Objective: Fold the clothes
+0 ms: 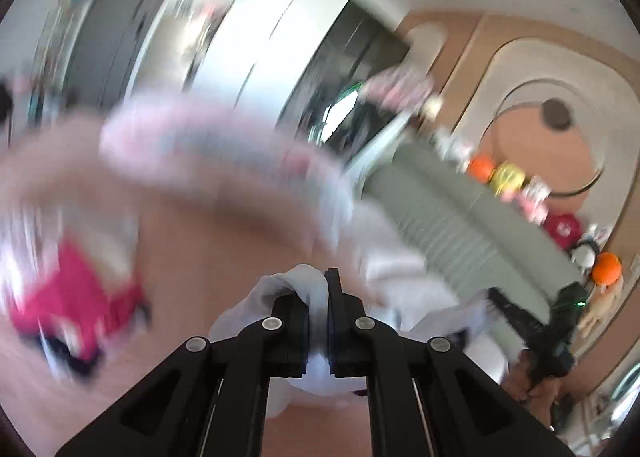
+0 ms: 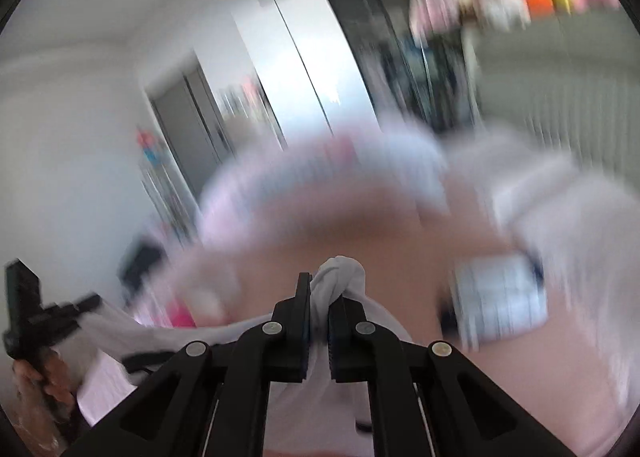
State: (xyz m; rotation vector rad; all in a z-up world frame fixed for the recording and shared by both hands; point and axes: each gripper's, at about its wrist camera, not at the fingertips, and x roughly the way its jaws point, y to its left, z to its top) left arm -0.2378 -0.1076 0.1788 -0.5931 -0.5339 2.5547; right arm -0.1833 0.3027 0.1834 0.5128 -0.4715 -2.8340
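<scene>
The left gripper (image 1: 318, 297) and right gripper (image 2: 319, 299) look like matt black plastic, with round, dull silver metal pivot pins. The white garment (image 1: 308, 285) pinched between each pair of jaws is thin, soft cloth, smooth and bunched into creases. The pink surface (image 1: 224, 241) beneath looks matt. The grey-green headboard (image 1: 452, 217) appears ribbed, padded fabric. The rest is too blurred to judge.

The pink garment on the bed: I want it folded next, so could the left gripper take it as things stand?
Probably not yet: the left gripper is shut on white cloth, so no jaw is free for the pink garment.
</scene>
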